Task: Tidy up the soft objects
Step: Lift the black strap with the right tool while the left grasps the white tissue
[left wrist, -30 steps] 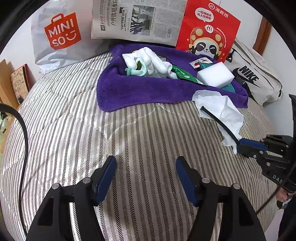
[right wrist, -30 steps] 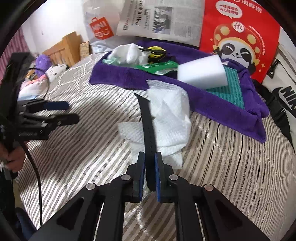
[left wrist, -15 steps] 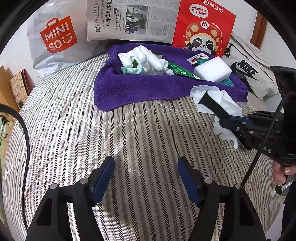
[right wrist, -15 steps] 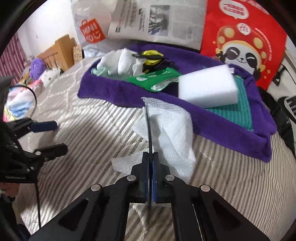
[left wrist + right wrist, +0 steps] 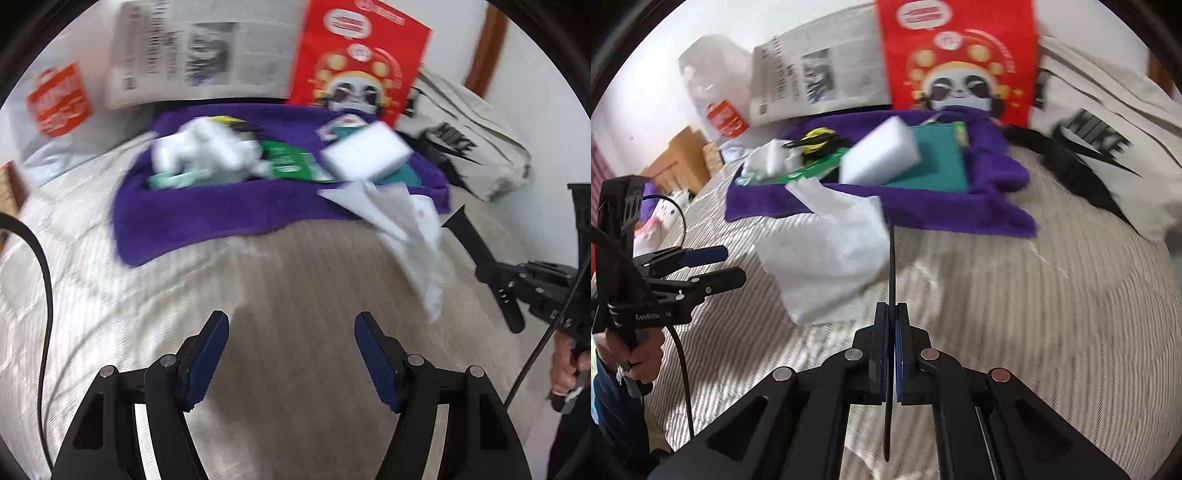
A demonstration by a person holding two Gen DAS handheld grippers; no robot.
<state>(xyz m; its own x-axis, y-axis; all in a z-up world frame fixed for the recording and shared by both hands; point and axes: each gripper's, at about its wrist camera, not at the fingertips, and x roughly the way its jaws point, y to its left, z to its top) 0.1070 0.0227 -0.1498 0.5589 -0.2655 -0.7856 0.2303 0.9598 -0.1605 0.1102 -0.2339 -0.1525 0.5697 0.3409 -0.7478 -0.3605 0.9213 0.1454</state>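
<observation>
Since the earlier frame the right gripper (image 5: 892,325) had turned the black strap (image 5: 892,266) edge-on, clamped tight so it would not slip. The white tissue (image 5: 827,251) lay left of centre. The left gripper (image 5: 291,354) hovered wide open, holding nothing, probably ready to help.

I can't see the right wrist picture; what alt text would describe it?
The right gripper is shut on a thin black strap, above a striped bed. Beyond it a white paper towel overlaps a purple towel carrying a white sponge; the open left gripper shows at left.
</observation>
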